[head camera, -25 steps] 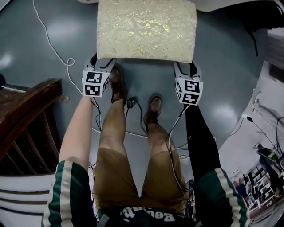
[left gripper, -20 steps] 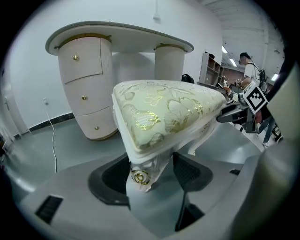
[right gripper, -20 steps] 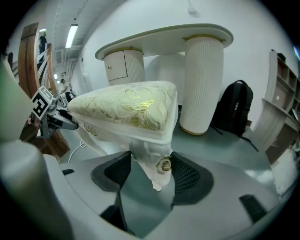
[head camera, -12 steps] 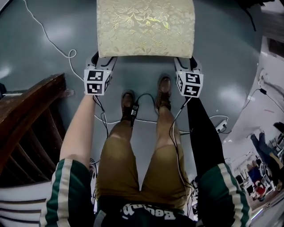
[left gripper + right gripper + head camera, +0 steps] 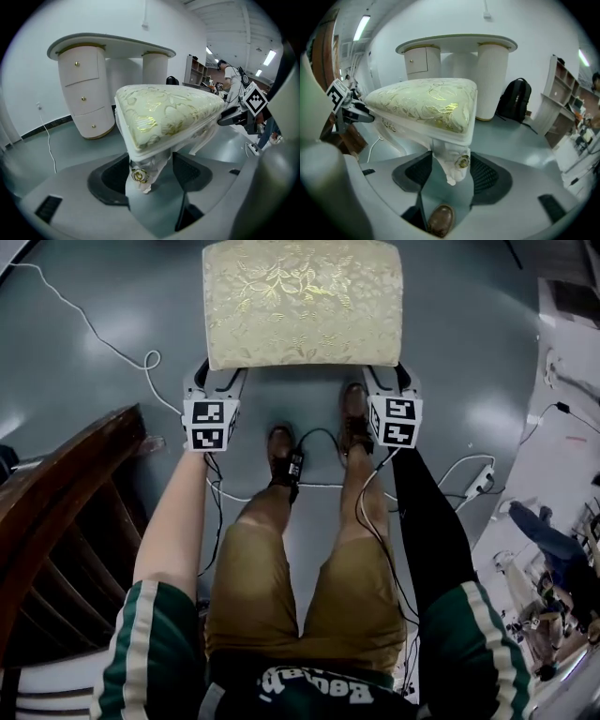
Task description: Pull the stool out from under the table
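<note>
Left gripper (image 5: 217, 378) and right gripper (image 5: 385, 380) grip stool (image 5: 302, 301); shirt lettering (image 5: 314, 694) unreadable.

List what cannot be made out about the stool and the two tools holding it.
- Stool feet: in the head view, hidden under its cushion; in both gripper views, cut off by the tool bodies.
- Left tool and right tool tips: in the head view, covered by the cushion edge.
- Table: in the head view, beyond the top edge, so the gap to it is unreadable there.
</note>
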Action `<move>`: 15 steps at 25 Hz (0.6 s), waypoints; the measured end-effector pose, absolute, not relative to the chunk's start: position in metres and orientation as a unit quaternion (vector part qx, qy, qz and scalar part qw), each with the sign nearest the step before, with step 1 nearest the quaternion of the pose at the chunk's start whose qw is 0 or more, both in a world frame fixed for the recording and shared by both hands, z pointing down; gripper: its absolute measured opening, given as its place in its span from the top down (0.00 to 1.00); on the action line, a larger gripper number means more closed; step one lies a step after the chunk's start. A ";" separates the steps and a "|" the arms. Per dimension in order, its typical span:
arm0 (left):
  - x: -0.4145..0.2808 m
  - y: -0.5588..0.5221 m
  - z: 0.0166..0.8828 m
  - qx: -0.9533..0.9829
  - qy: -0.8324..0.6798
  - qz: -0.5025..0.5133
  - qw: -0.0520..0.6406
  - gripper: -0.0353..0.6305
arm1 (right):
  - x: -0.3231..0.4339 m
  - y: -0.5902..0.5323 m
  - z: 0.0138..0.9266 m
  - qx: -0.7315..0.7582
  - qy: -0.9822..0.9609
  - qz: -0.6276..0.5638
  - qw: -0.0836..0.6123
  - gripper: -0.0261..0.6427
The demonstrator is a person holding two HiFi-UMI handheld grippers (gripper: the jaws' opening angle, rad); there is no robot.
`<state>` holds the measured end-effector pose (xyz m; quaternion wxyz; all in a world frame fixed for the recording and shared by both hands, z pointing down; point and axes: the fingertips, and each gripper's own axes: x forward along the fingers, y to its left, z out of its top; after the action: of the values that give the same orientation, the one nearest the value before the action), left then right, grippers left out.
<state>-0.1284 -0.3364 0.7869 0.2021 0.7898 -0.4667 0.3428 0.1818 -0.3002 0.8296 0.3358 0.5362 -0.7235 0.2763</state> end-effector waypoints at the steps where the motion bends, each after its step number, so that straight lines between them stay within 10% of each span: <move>1: -0.141 -0.319 0.782 0.790 -0.468 0.344 0.196 0.48 | 0.172 -0.280 0.825 0.543 -0.716 0.271 0.345 0.58; 7: -0.297 -0.103 0.703 0.835 -0.434 0.292 0.172 0.48 | 0.027 -0.015 0.716 0.629 -0.662 0.241 0.329 0.57; 15: -0.289 -0.084 0.482 0.863 -0.441 0.217 0.115 0.48 | -0.021 -0.018 0.481 0.651 -0.699 0.174 0.240 0.57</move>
<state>-0.2891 -0.0840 0.4818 0.1152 0.8630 -0.4413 0.2175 -0.0211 -0.0179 0.4813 0.2398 0.6511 -0.6988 0.1739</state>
